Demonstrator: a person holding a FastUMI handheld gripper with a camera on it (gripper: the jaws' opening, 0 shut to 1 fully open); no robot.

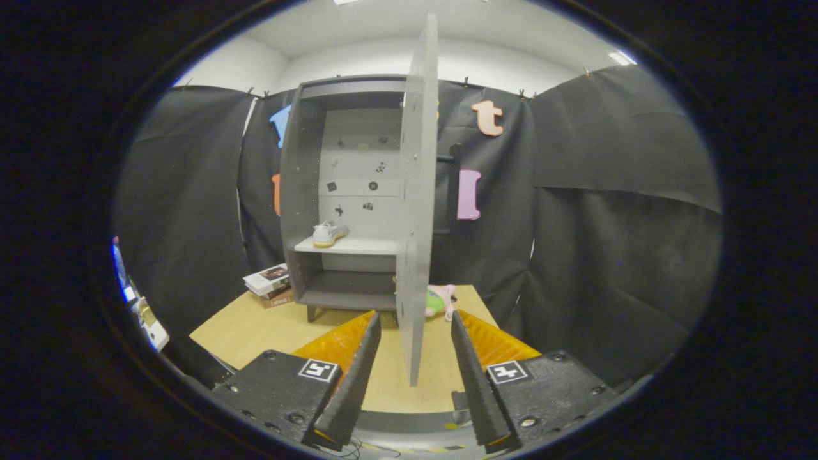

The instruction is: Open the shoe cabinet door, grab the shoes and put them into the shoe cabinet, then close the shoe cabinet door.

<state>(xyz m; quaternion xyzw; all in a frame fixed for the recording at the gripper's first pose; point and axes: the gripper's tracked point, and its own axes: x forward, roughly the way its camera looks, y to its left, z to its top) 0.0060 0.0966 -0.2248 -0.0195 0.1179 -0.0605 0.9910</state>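
The jaws of the gripper (415, 332) are wide open and hold nothing. The thin edge of the grey cabinet door (418, 191) stands between them, with a gap on each side, so neither side touches it. The door is swung far out toward the near side and we see it edge-on. A dark handle (447, 158) sticks out from its right face.

The wooden tabletop (268, 329) has bare room on the near left. Black cloth walls stand all around, with a white wall and ceiling above.

The shoe cabinet (307, 191) stands at the far end of the tabletop, open. One white shoe (329, 233) sits on its pale middle shelf (358, 245). The dark bottom shelf looks bare. A stack of books (270, 284) lies just left of the cabinet. A pink and green soft toy (441, 300) lies right of the door.
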